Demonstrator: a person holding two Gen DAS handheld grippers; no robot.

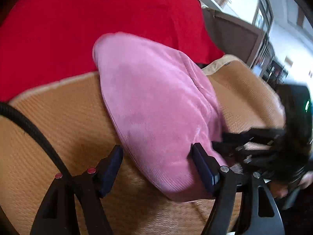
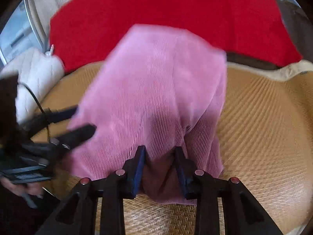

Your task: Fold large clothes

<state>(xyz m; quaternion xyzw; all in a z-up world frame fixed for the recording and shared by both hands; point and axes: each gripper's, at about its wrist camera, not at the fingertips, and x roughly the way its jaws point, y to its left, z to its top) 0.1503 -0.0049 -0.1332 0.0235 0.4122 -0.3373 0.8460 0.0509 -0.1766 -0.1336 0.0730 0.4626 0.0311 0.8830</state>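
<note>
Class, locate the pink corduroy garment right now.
In both wrist views the pink corduroy garment lies centrally on the woven mat, its far end overlapping the red cloth.

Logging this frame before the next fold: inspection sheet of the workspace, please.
Surface: woven tan mat, bare around the garment.
Job's things: pink corduroy garment lying folded on the mat.
Clutter: red cloth behind; white quilted item at the mat's edge.
Grippers: left gripper open, garment edge between its jaws; right gripper jaws partly apart, fabric bunched between them, grip unclear.
Cables: black cable crossing the mat.
Surroundings: shelving, blurred.
</note>
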